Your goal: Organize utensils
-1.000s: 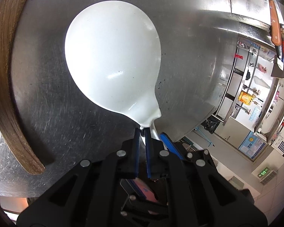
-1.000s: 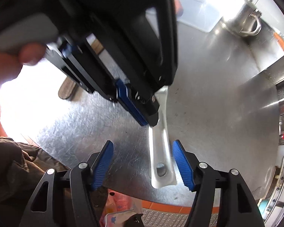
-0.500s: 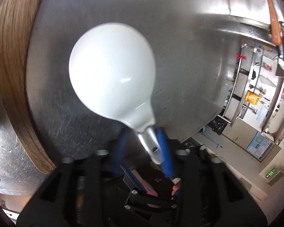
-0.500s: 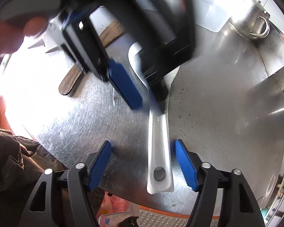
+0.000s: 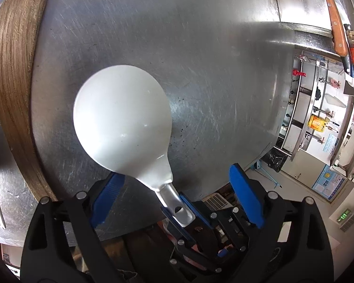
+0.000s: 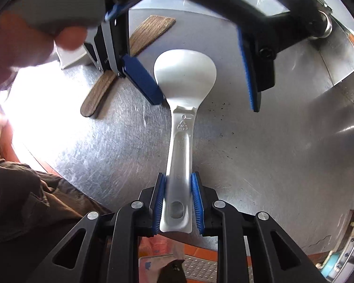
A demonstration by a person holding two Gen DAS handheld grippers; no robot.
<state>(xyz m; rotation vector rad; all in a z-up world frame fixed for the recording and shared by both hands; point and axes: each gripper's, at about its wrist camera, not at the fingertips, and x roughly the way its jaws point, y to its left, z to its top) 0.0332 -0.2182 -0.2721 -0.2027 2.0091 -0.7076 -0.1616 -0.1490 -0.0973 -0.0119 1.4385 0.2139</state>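
The right gripper (image 6: 178, 202) is pinching the handle of a white spoon (image 6: 184, 80) above a steel table (image 6: 271, 153). The left gripper (image 5: 177, 188) is hanging spread wide around the spoon.

Lighting: bright daylight, blown-out glare at left of steel counter (image 6: 259, 146). Heavy fisheye edge bending; near hand (image 6: 23, 54) blurred.

Rice paddle (image 6: 180, 146) handed left gripper (image 5: 177, 193) to right gripper (image 6: 178, 202).
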